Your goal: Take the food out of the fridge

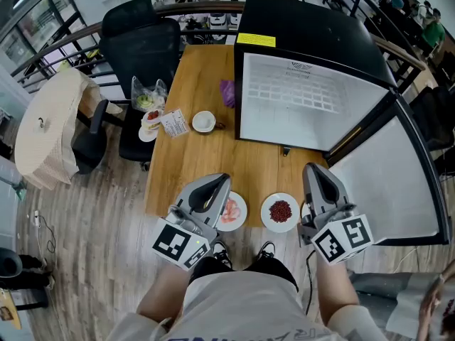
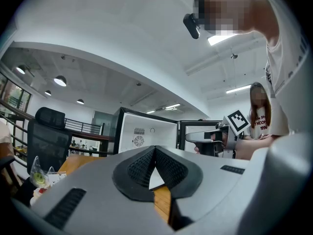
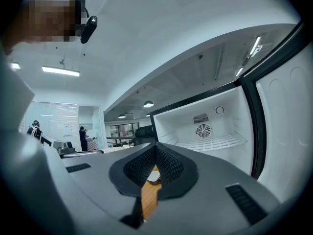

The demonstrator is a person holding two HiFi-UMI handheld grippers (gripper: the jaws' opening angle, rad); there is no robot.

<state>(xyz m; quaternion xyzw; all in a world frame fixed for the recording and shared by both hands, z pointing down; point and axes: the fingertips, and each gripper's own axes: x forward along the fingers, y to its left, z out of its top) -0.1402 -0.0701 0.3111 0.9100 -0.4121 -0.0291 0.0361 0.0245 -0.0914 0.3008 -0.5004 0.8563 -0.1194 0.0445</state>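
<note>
**Near edge.** My left hand-held gripper (image 1: 215,183) and my right hand-held gripper (image 1: 314,172) hang over the near edge of the desk (image 1: 202,163). Each has its jaws closed tip to tip, with nothing between them. Just beyond the tips, two plates sit side by side on the desk: the left plate (image 1: 233,211) carries pink food and the right plate (image 1: 280,212) carries red pieces. This is the task's food, already outside the fridge.

**Middle.** The fridge (image 1: 306,21) stands on the desk with its door (image 1: 387,183) swung open to the right. The white interior shows a bare wire shelf (image 3: 222,142) and a fan grille, and I can see no food in it.

**Step.** Unloading looks done, as far as I can judge. The next move probably calls for no more than a last check of the shelf, then a push on the door to shut it. My closed jaws would do for that.

**Far left.** A small white bowl (image 1: 204,121), a plate with a printed card (image 1: 174,123) and a bag of greens (image 1: 148,95) lie well apart from the fridge.

**Writing.** A yellow label (image 1: 256,40) on the fridge top, faint print inside the fridge and the card are all too small to read.
</note>
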